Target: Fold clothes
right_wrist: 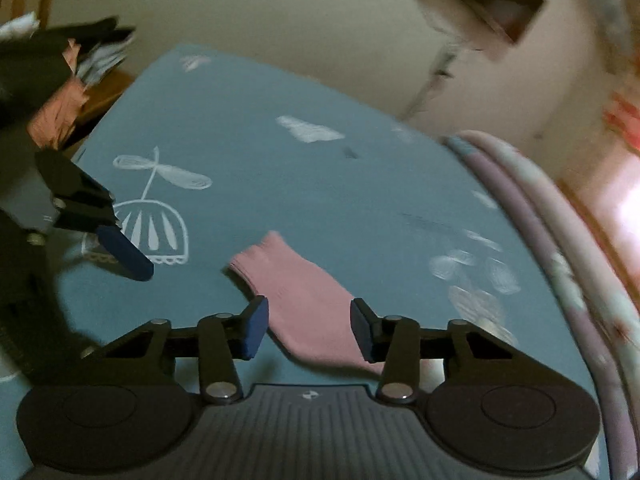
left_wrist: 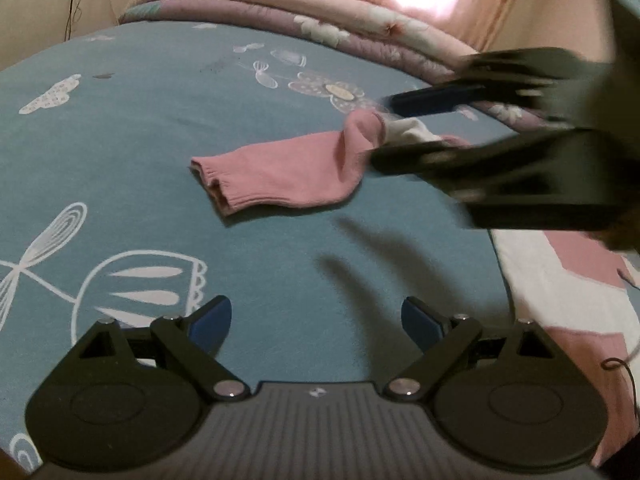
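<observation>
The left gripper [left_wrist: 316, 322], low in its own frame, stands spread wide over bare blue sheet with nothing between its pads; the right gripper [right_wrist: 308, 330] is half-spread, its jaws either side of the toe end of the pink sock [right_wrist: 298, 300], and whether the pads press it I cannot tell; the sock lies flat mid-frame on the patterned bedsheet [right_wrist: 248, 128], cuff toward the left; a folded quilt [left_wrist: 280, 12] sits along the top; risk: if the jaws close off-centre they may snag sheet with the sock, or drag it askew.
</observation>
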A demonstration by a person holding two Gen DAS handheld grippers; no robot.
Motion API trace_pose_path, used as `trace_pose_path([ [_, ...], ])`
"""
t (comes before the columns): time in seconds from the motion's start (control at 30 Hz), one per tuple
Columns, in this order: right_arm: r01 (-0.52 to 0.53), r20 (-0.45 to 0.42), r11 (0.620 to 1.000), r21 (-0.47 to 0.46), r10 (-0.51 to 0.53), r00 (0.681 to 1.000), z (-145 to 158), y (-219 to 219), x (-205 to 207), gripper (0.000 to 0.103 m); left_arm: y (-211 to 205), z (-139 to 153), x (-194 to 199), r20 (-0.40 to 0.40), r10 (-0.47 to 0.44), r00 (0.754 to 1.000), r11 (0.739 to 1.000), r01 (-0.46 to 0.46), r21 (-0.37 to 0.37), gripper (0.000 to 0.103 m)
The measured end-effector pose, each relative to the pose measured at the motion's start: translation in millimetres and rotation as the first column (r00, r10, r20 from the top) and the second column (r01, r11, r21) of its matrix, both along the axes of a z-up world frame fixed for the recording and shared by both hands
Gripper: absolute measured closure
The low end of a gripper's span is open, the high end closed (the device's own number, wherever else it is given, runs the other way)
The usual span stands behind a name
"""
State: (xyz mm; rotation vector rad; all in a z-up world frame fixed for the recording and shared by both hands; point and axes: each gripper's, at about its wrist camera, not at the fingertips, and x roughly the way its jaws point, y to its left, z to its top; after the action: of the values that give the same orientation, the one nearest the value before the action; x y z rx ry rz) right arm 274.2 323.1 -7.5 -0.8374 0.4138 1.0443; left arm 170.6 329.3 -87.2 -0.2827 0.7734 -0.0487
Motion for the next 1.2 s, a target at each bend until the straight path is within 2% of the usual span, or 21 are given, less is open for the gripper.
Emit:
trace_pose_path([
  [0.23, -0.067, -0.061, 0.994, -0.092, 0.061, 0.996, -40, 46, 16, 0.056, 2, -4, -1, 0.019, -0.034, 0.999, 0.999, 0.034, -0.003, 0.007],
  [0.3, -0.025, -0.055, 0.992, -0.123, 0.018, 0.998, -47, 52, 19, 0.078, 2, -5, -1, 0.029, -0.037, 0.999, 0.999, 0.037, -0.009, 0.007],
  [0.33, -0.003, -0.066, 0.992, -0.129, -0.005, 0.998, -48, 54, 21, 0.094, 2, -6, -1, 0.034, -0.036, 0.999, 0.999, 0.037, -0.01, 0.007],
  [0.6, 0.097, -0.166, 0.995, 0.014, -0.093, 0.982, -22, 69, 45, 0.095, 5, -9, -3, 0.065, -0.028, 0.997, 0.998, 0.031, -0.046, 0.007],
  [0.9, 0.243, -0.225, 0.962, 0.125, -0.211, 0.951, 4, 116, 97, 0.095, 4, -8, -2, 0.075, -0.029, 0.997, 0.998, 0.032, -0.047, 0.006],
  [1.03, 0.302, -0.229, 0.944, 0.136, -0.266, 0.936, -3, 140, 116, 0.095, 5, -9, -4, 0.085, -0.025, 0.996, 0.998, 0.03, -0.055, 0.006],
  [1.13, 0.334, -0.203, 0.935, 0.117, -0.307, 0.93, -20, 158, 125, 0.095, 5, -10, -3, 0.089, -0.023, 0.996, 0.998, 0.028, -0.055, 0.006],
  [1.2, 0.358, -0.224, 0.928, 0.105, -0.329, 0.918, -33, 163, 133, 0.095, 5, -10, -3, 0.094, -0.022, 0.995, 0.998, 0.027, -0.056, 0.006],
])
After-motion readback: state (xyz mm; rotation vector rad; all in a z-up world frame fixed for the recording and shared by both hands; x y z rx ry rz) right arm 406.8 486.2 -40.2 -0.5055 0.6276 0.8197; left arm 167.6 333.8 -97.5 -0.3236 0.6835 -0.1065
